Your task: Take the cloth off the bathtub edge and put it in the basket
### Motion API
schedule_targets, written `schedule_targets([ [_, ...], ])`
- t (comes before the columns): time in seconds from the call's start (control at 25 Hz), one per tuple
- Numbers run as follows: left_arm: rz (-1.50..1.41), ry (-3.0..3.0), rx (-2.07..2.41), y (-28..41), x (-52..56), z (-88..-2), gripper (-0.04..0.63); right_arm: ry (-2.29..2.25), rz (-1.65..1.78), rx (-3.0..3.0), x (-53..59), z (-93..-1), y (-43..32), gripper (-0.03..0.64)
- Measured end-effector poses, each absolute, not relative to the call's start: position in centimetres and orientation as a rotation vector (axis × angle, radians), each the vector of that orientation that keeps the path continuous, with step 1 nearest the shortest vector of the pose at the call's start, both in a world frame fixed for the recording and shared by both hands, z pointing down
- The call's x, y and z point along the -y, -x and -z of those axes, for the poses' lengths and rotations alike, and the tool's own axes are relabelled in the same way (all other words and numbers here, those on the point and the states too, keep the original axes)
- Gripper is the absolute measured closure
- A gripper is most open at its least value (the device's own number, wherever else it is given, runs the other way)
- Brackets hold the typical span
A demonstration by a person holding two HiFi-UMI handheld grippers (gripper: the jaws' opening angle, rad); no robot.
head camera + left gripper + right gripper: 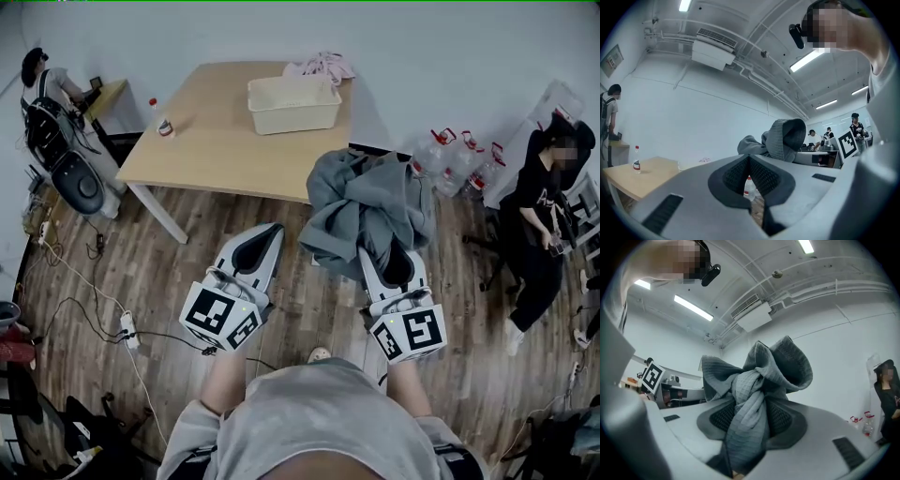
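Found the grey waffle-knit cloth (749, 399) pinched between the fingers (783, 420) of the right gripper (745, 425), bunched into a knot above the pads and trailing below them. Confirmed in the head view: cloth draped over the front of that gripper, held in the air above the wood-plank floor (169, 272), just off the near right corner of the wooden surface (216, 141). Recorded the cloth as near the white basket (293, 105) but not touching it and not yet inside.

Located the basket upright on the far right part of the surface, open side up. Noted a pink item (322, 66) just behind the basket, possibly another cloth; too small to tell. Logged a capped bottle (154, 106) near the left edge of the surface, well apart from the basket.

Read the left gripper (749, 183) as closed tip to tip, nothing clamped; glimpsed only floor and a clear jug through the slit below the tips. Placed it beside the right gripper, both pointing toward the surface.

Saw a cluster of water jugs (450, 164) on the floor right of the surface, with a seated person (539, 220) in black just beyond.
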State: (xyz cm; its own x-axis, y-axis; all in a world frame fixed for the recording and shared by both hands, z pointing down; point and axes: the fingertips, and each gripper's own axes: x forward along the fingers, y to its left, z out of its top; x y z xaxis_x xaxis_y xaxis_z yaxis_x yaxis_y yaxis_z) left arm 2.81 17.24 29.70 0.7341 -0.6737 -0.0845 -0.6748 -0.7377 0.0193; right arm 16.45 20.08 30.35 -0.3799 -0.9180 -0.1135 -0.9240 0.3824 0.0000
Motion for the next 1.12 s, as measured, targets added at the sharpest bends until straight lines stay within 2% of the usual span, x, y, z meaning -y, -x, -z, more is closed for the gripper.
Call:
schedule_targets([
  [0.68,-0.124,2.897,-1.195,-7.4,-12.2,-30.5,0.6,1.621,-0.058,-2.578,-14.8,-32.0,-20.4,0.437],
  [1.12,-0.136,2.934,-1.145,-5.9,-4.7,-30.7,0.6,1.684,-0.067,-2.551,-7.8,-31.8,-19.0,0.437],
])
